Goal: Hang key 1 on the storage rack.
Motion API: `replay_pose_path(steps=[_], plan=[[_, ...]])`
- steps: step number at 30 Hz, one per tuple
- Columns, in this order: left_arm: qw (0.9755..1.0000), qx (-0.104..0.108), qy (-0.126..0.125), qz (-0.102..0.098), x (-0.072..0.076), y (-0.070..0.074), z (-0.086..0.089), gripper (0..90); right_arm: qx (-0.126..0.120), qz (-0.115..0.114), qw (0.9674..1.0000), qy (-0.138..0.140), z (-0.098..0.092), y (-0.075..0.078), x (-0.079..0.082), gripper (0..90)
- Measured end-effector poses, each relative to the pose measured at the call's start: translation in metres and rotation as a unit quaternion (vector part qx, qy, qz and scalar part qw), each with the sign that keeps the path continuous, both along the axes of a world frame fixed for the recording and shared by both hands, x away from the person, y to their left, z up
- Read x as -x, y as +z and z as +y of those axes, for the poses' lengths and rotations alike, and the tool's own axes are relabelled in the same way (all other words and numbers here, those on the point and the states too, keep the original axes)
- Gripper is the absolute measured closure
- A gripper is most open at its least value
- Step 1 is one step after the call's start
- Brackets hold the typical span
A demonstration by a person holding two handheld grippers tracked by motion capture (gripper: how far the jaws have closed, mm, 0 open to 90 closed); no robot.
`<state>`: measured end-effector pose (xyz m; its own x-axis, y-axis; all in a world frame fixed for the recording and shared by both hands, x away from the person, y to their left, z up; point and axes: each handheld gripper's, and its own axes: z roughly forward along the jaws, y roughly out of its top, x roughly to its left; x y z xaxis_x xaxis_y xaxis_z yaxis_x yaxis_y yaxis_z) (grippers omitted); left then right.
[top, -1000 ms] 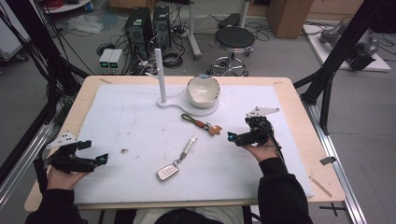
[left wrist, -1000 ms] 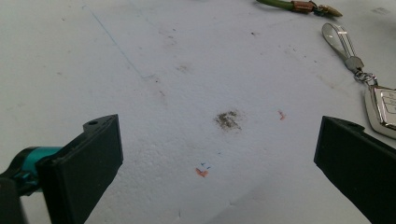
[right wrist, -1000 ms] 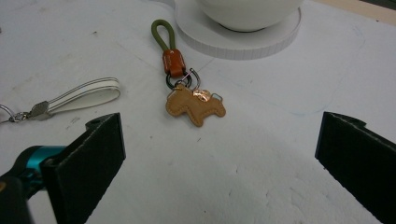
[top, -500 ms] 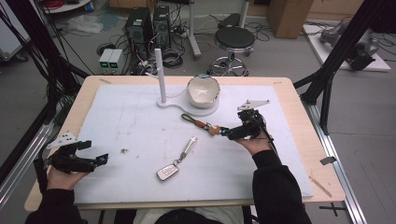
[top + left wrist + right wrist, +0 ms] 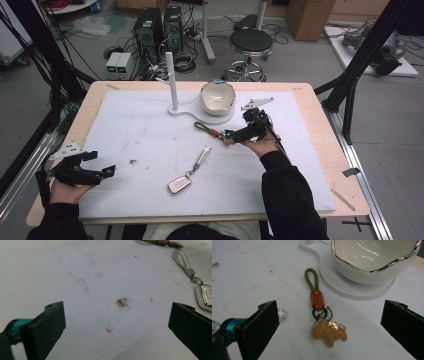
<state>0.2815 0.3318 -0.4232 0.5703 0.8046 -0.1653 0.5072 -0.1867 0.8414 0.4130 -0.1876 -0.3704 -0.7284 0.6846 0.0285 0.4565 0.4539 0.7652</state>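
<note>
Work in hand: the right gripper is lined up on the keychain that lies flat on the white mat, just in front of the bowl stand.

Keychain: a green cord loop, an orange leather tab, a dark ring and a tan leather horse charm. In the right gripper view it lies between the two black fingers, charm end nearest the camera, loop pointing toward the stand. Nothing touches it yet.

Right fingers: spread wide, one on each side of the keychain, holding nothing. That spacing probably leaves room to close across the tab or the ring.

Bowl: the white bowl with a silver rim sits on the round end of the stand, just beyond the loop; a white post rises from the stand's other end. A likely place to drop or hang the keychain, though I cannot tell which.

Left gripper: the left gripper hangs low at the near left corner of the table, well apart from the work. Its fingers are wide with only bare mat between them, seemingly parked out of the way.

Car key: a car key on a metal strap lies near the middle of the mat, untouched, apart from both grippers.

Risk: the flat charm may slide unless the fingers close at the thicker tab.
</note>
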Motion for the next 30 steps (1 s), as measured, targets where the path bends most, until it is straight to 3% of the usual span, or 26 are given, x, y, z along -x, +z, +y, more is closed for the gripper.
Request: replay_pose_path(steps=[8, 16, 30], plan=[[1.0000, 0.000, 0.000, -0.001, -0.001, 0.000, 0.001, 1.7, 0.009, 0.014, 0.9998, 0.010, 0.023, -0.004, -0.011, 0.6], [1.0000, -0.004, 0.001, -0.003, 0.000, 0.000, 0.002, 1.7, 0.020, 0.012, 0.9994, 0.027, 0.047, -0.011, -0.025, 0.6], [1.0000, -0.004, 0.001, -0.003, 0.000, -0.001, 0.002, 1.7, 0.042, 0.044, 0.9972, 0.045, 0.063, -0.034, -0.035, 0.6]])
